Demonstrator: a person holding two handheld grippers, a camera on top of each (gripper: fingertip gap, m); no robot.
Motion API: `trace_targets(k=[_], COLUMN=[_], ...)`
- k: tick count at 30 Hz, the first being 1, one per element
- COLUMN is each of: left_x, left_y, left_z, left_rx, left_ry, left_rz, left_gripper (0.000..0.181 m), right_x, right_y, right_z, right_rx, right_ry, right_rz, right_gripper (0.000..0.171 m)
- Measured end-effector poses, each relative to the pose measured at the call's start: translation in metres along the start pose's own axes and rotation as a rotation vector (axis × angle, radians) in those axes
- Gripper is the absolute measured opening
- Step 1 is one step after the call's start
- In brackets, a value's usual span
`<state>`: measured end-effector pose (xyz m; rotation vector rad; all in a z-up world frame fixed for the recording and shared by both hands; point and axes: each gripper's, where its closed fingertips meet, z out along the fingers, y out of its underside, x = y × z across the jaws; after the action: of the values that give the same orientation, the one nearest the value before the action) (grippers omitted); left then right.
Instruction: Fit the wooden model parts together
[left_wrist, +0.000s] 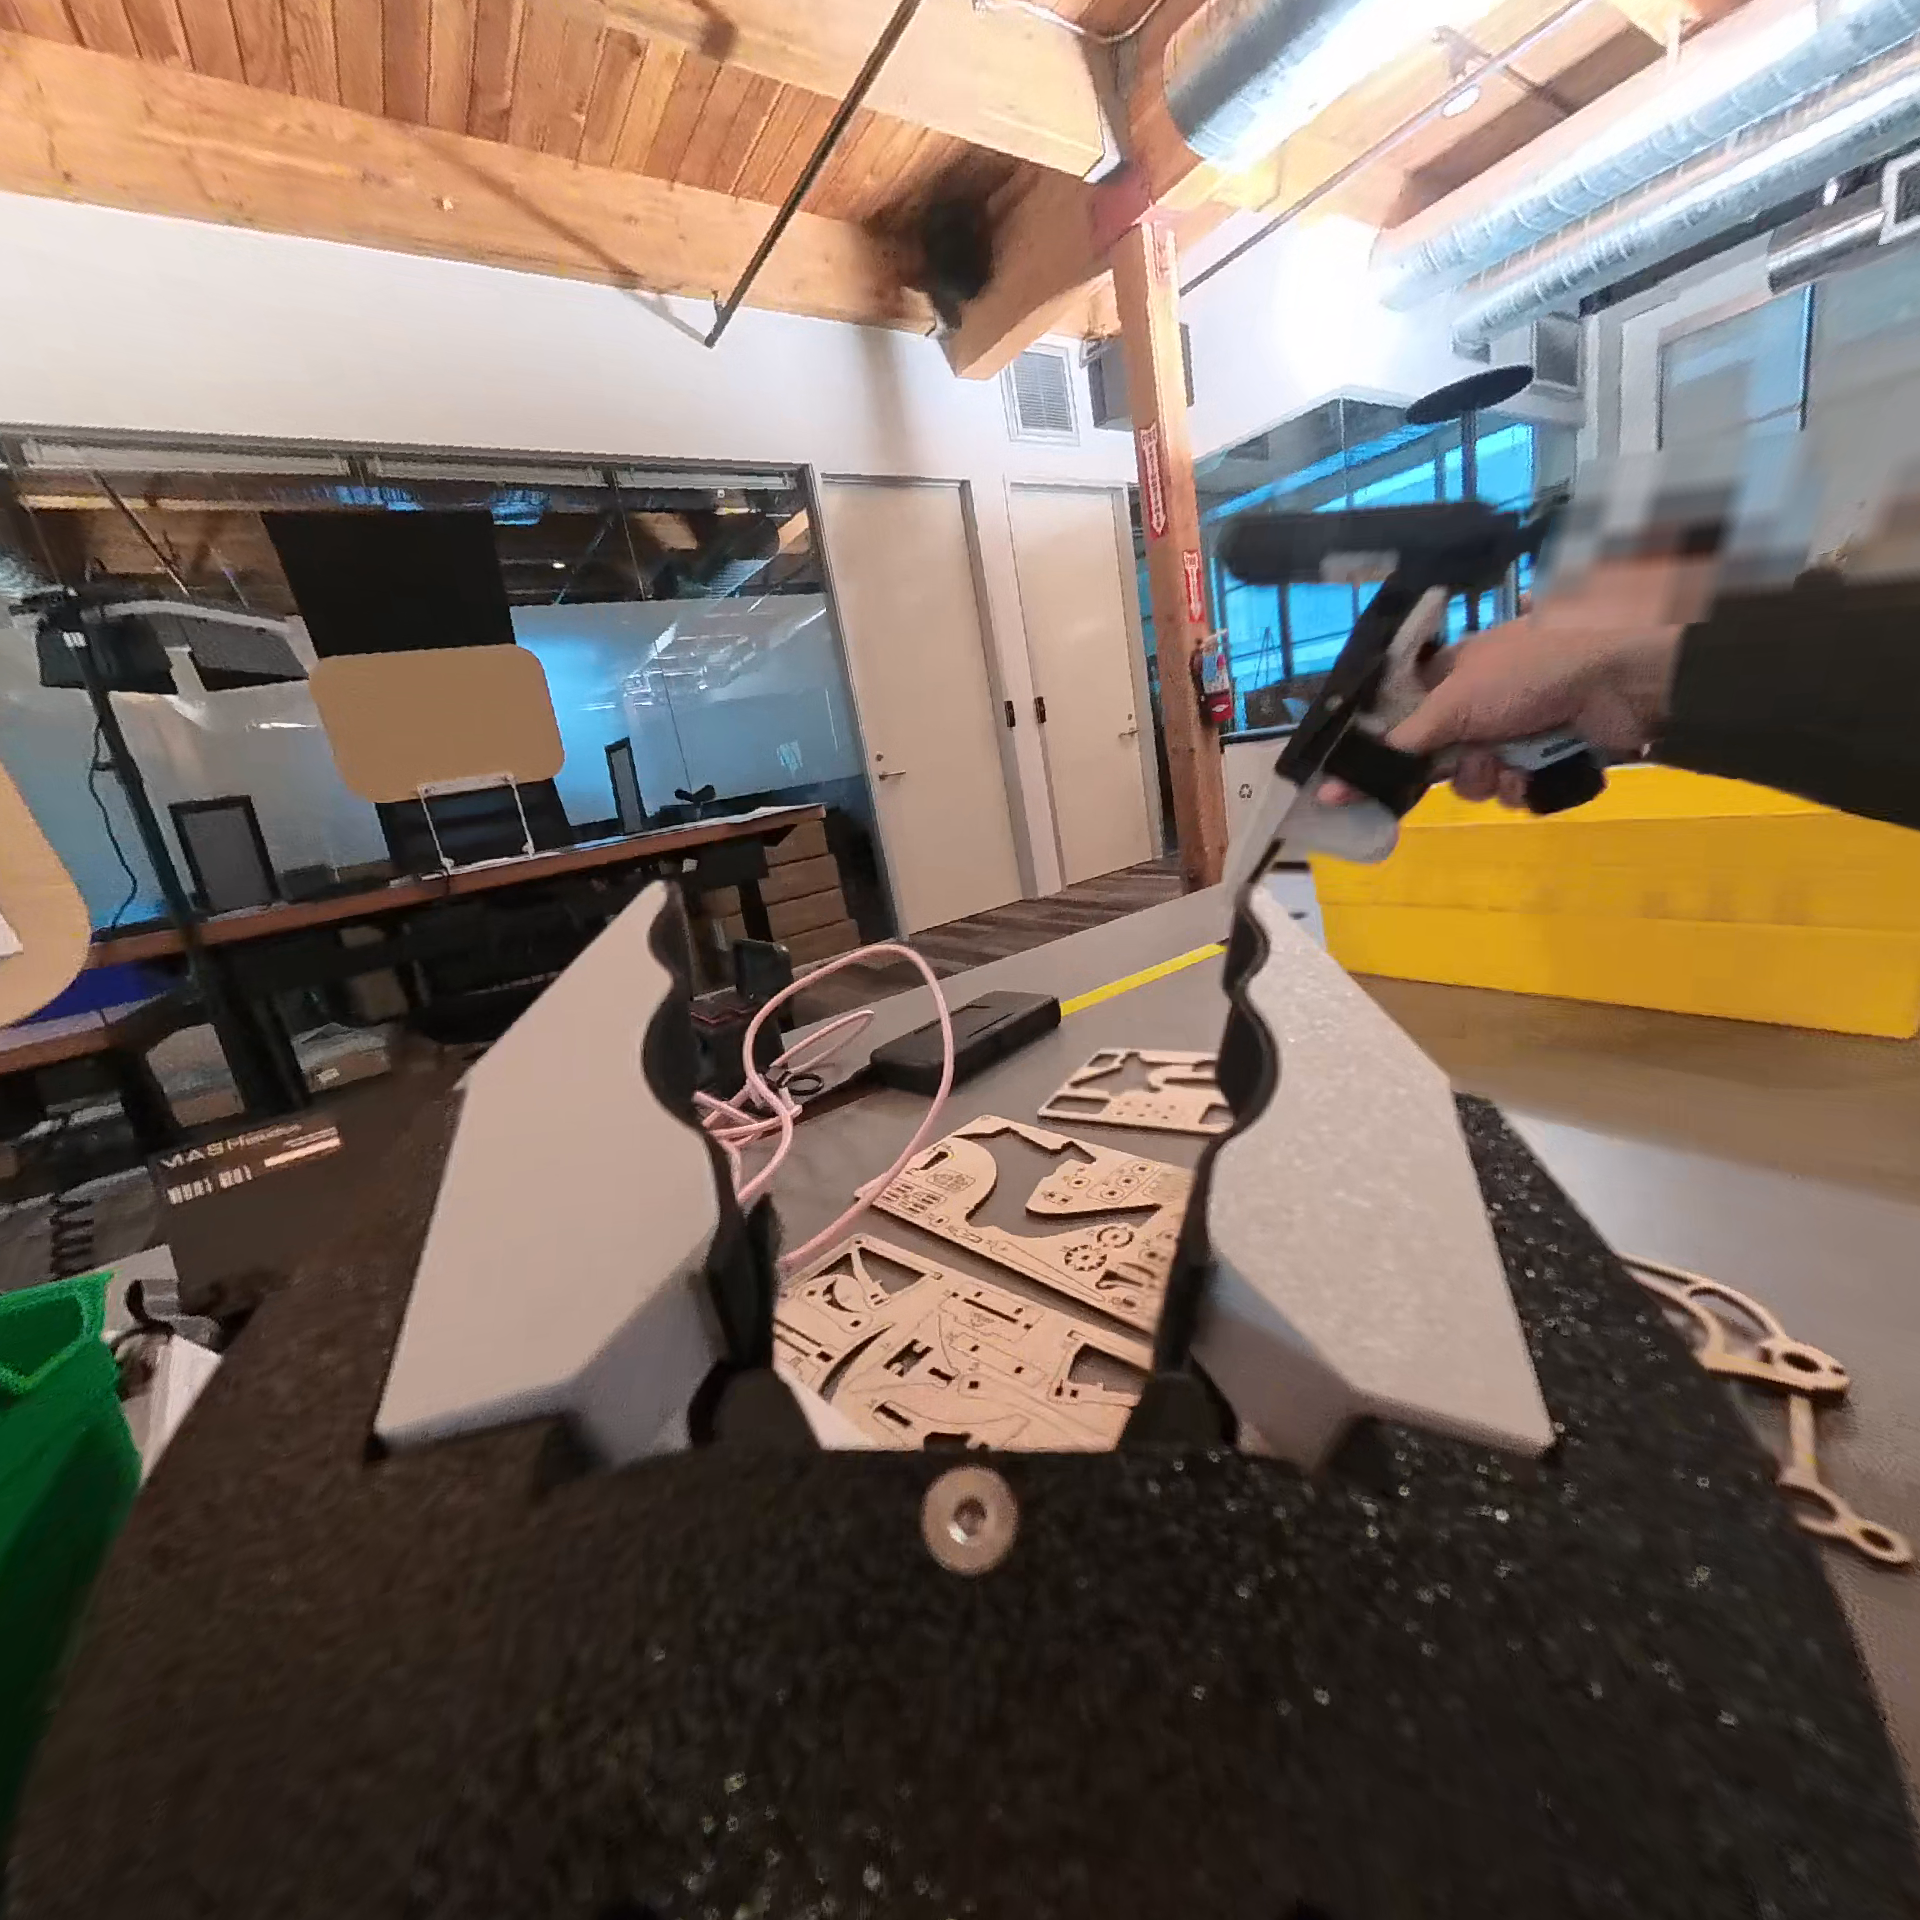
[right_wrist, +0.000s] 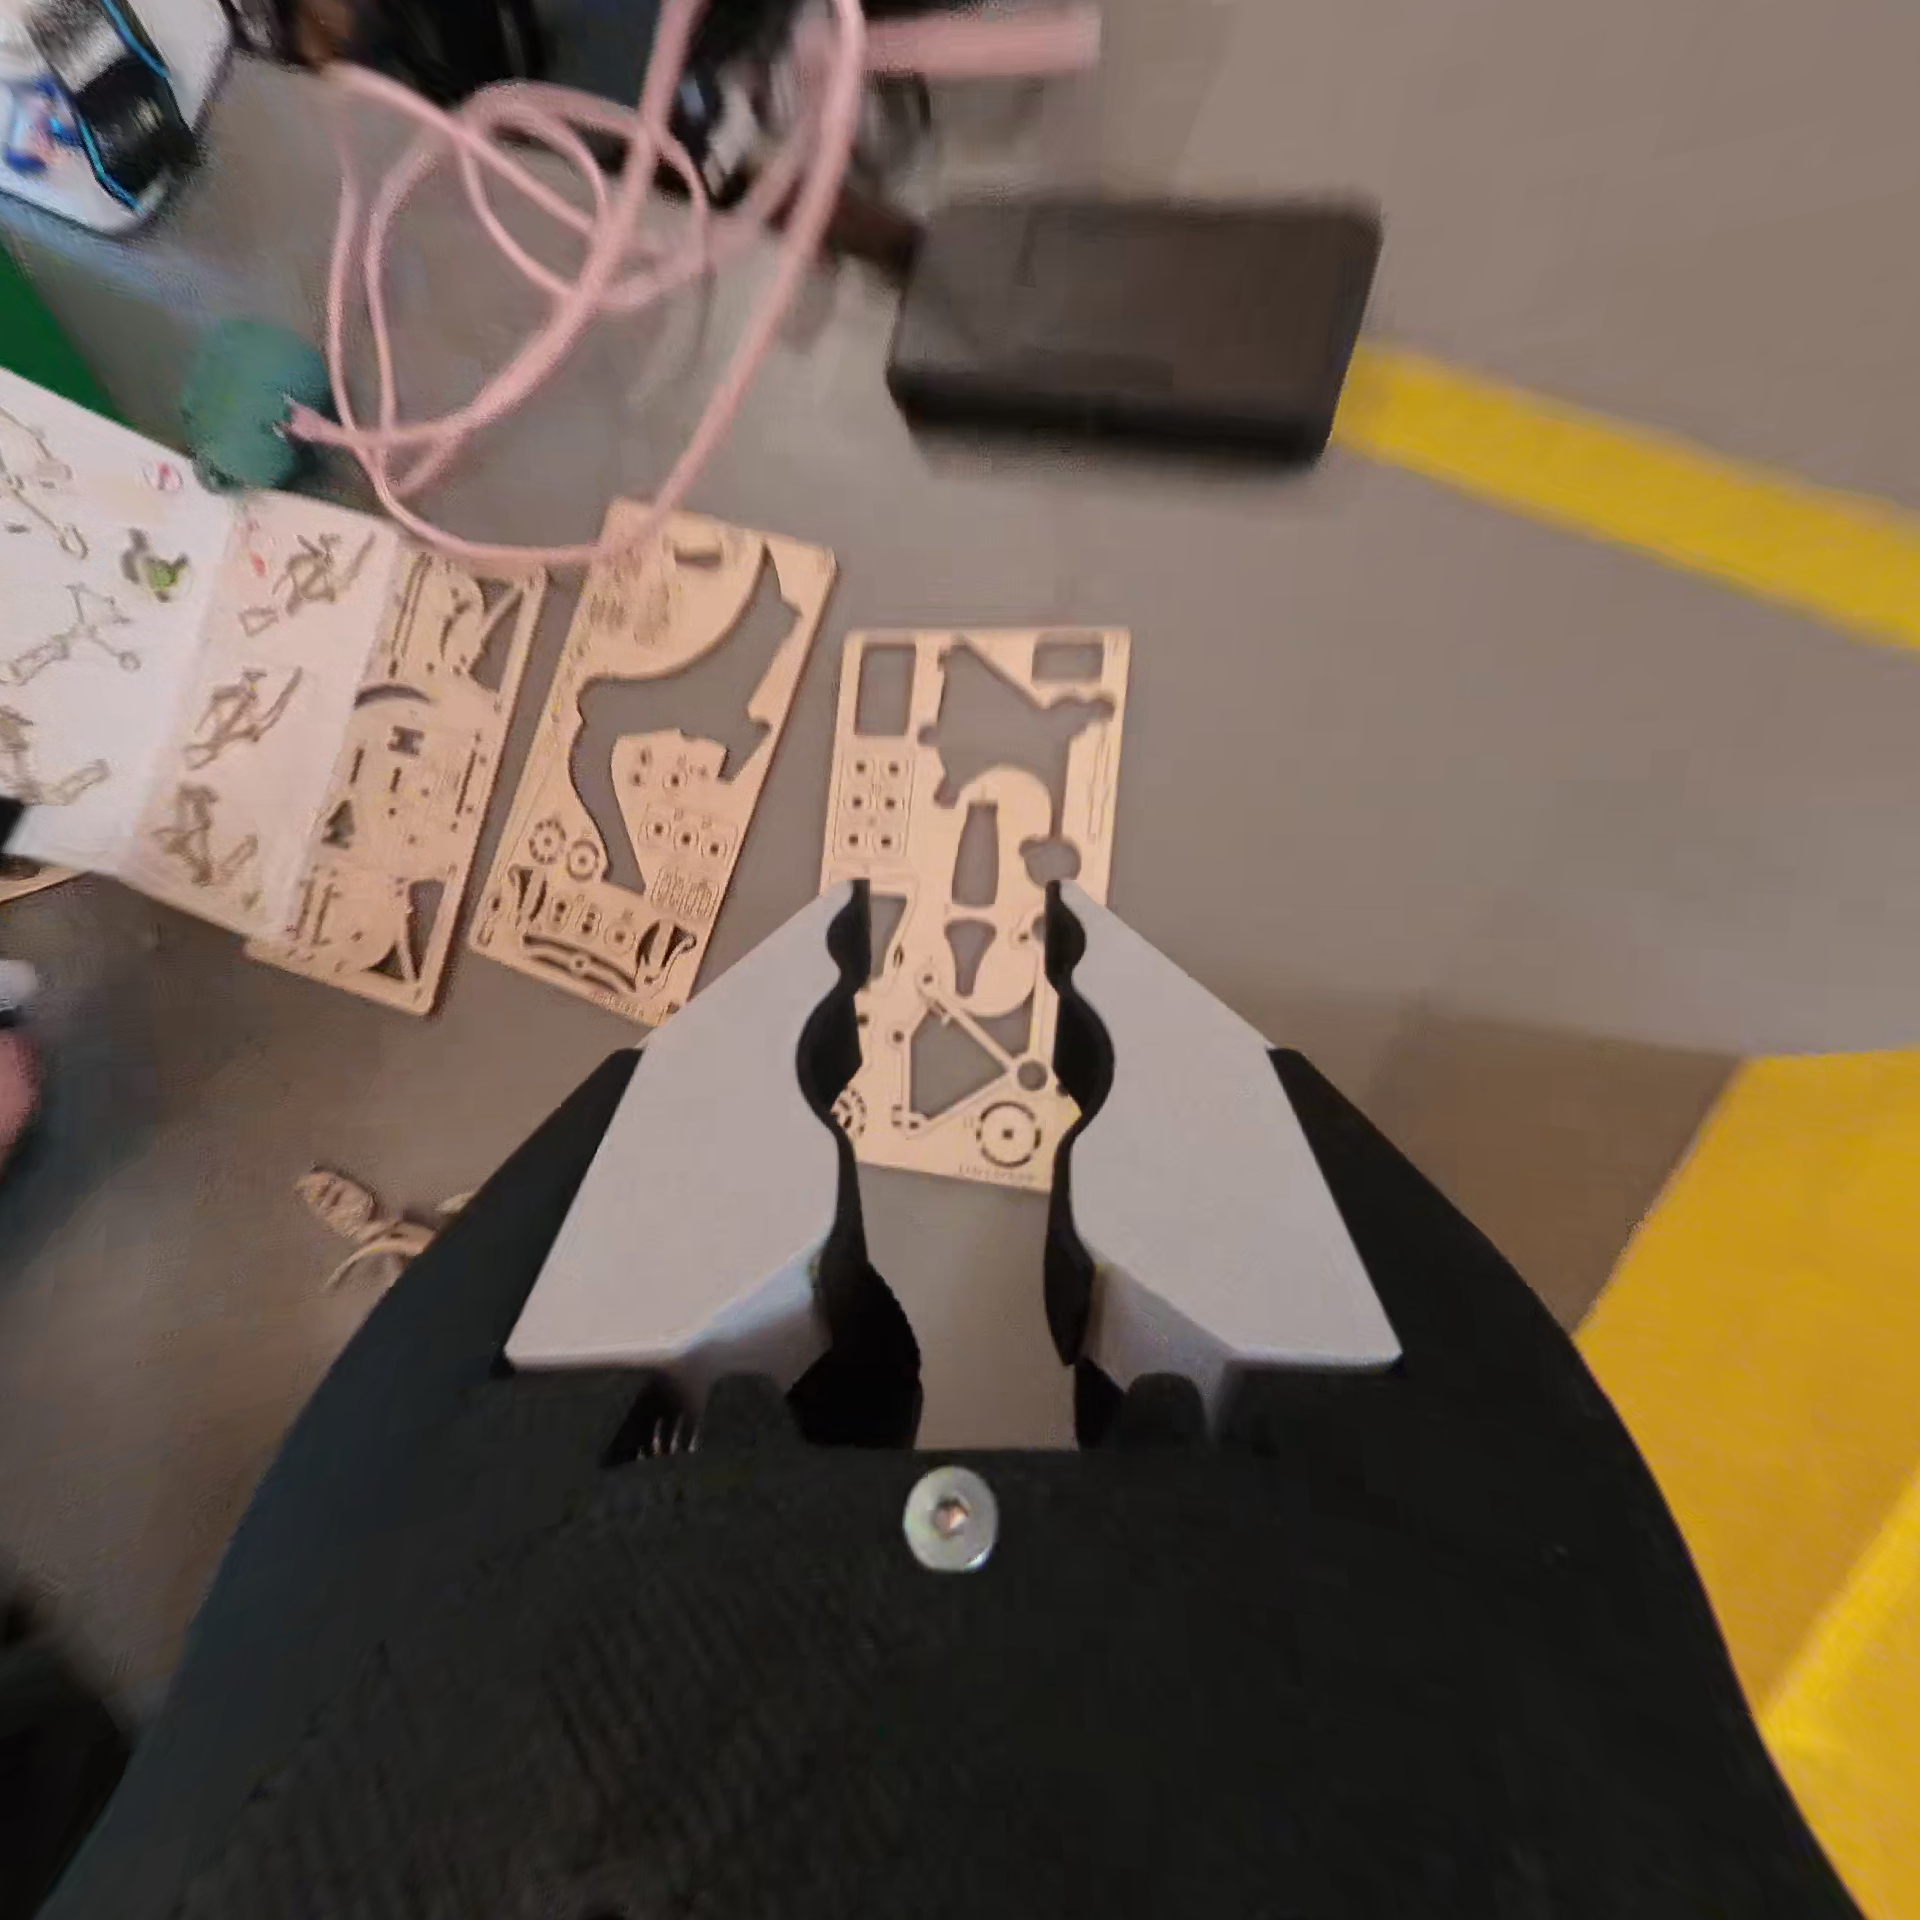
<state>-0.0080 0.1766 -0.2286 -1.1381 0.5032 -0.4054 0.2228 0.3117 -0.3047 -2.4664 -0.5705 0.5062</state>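
Note:
Three flat wooden part sheets lie side by side on the grey table: right sheet (right_wrist: 977, 769), middle sheet (right_wrist: 665, 769), and left sheet (right_wrist: 416, 790), which is partly under a paper instruction sheet (right_wrist: 125, 675). My right gripper (right_wrist: 956, 894) is open and empty, hovering over the near end of the right sheet. My left gripper (left_wrist: 956, 904) is wide open and empty, raised above the sheets (left_wrist: 1039, 1184). A small assembled wooden linkage (left_wrist: 1766, 1382) lies to its right and also shows in the right wrist view (right_wrist: 353, 1216). A hand holds the right gripper (left_wrist: 1320, 826) high at the right.
A black flat device (right_wrist: 1132, 322) and a tangled pink cable (right_wrist: 520, 260) lie beyond the sheets. A yellow tape line (right_wrist: 1621, 488) crosses the table. A yellow box (left_wrist: 1610, 914) stands at the right. A green object (left_wrist: 52, 1455) sits at the left. One gripper's finger ends stand about 30 centimetres off the other's. My left gripper's tips are some 20 centimetres from the small assembled wooden linkage (left_wrist: 1766, 1382).

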Motion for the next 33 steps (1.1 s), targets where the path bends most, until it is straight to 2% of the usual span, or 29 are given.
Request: trace_targets(k=[4, 7, 10, 13, 15, 19, 24, 27, 29, 31, 32, 33], left_x=[0.003, 0.007, 0.018, 0.031, 0.041, 0.055, 0.062, 0.067, 0.067, 0.067, 0.067, 0.067], left_y=[-0.008, -0.011, -0.009, -0.006, -0.005, -0.003, 0.0, 0.004, 0.003, 0.005, 0.007, 0.007], left_z=[-0.003, -0.004, -0.002, 0.0, 0.0, -0.001, -0.008, -0.008, -0.009, -0.01, -0.01, -0.012], left_rx=[0.032, 0.043, 0.047, 0.05, 0.054, 0.05, 0.044, 0.036, 0.043, 0.027, 0.019, 0.022], left_ry=[-0.005, -0.005, 0.026, 0.06, 0.096, 0.144, 0.169, 0.185, 0.181, 0.18, 0.182, 0.193], left_rz=[0.044, 0.069, 0.086, 0.109, 0.133, 0.184, 0.159, 0.188, 0.198, 0.186, 0.175, 0.16], left_gripper=[0.085, 0.076, 0.073, 0.073, 0.071, 0.069, 0.063, 0.063, 0.06, 0.06, 0.057, 0.055], right_x=[-0.045, -0.083, -0.088, -0.089, -0.096, -0.112, -0.105, -0.097, -0.098, -0.096, -0.098, -0.105], right_y=[-0.024, -0.01, 0.011, 0.032, 0.04, 0.046, 0.051, 0.051, 0.053, 0.057, 0.059, 0.061], right_z=[-0.044, -0.06, -0.055, -0.056, -0.047, -0.05, -0.048, -0.042, -0.042, -0.041, -0.04, -0.04], right_rx=[0.509, 0.823, 0.932, 1.105, 1.079, 1.102, 1.059, 1.015, 1.013, 0.982, 0.964, 0.965], right_ry=[0.14, 0.154, 0.197, 0.208, 0.253, 0.222, 0.224, 0.26, 0.234, 0.219, 0.184, 0.113], right_rz=[-0.38, -0.617, -0.763, -0.777, -0.897, -0.922, -0.859, -0.846, -0.827, -0.794, -0.757, -0.723], right_gripper=[0.044, 0.05, 0.05, 0.05, 0.05, 0.047, 0.03, 0.026, 0.021, 0.008, 0.0, 0.0])
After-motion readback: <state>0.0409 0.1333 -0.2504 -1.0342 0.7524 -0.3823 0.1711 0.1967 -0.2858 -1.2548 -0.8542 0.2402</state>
